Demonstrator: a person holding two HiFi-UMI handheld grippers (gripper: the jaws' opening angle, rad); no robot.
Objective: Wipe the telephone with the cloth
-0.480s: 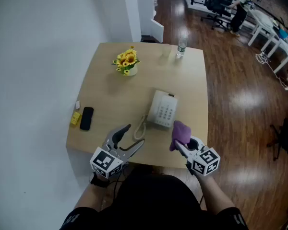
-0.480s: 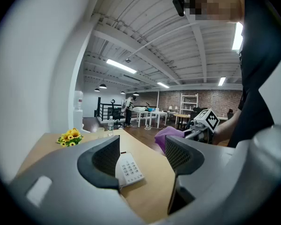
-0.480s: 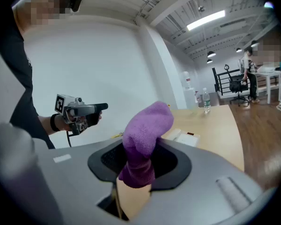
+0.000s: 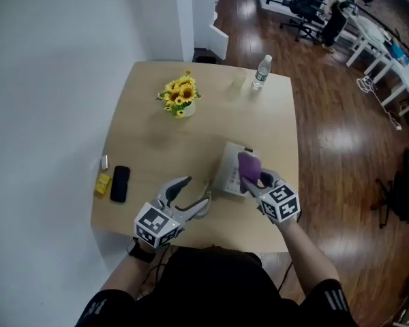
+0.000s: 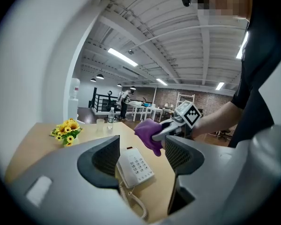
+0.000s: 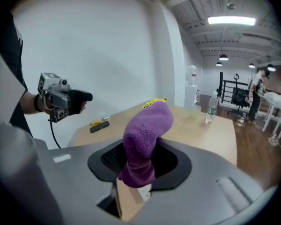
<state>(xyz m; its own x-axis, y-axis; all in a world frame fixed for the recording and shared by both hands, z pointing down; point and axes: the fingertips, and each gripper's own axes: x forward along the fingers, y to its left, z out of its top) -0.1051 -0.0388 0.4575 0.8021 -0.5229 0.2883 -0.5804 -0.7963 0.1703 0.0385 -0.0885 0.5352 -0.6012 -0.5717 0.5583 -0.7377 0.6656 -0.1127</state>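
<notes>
A white telephone (image 4: 227,168) lies on the wooden table (image 4: 157,142), its coiled cord (image 4: 207,184) trailing toward the front edge. In the left gripper view the telephone (image 5: 135,168) shows its keypad between the jaws. My right gripper (image 4: 254,179) is shut on a purple cloth (image 4: 249,167) and hovers over the telephone's near right part. The cloth (image 6: 144,142) stands bunched up between the right gripper's jaws. My left gripper (image 4: 193,195) is open, left of the cord, with nothing in it.
A small pot of sunflowers (image 4: 178,93) stands at the back left. A water bottle (image 4: 260,71) and a clear cup (image 4: 238,82) are at the far edge. A black phone (image 4: 119,183) and a yellow object (image 4: 103,182) lie near the left edge.
My right gripper has moved forward and left with the cloth, from beside the telephone's near corner to over it. The left gripper has stayed about where it was.
</notes>
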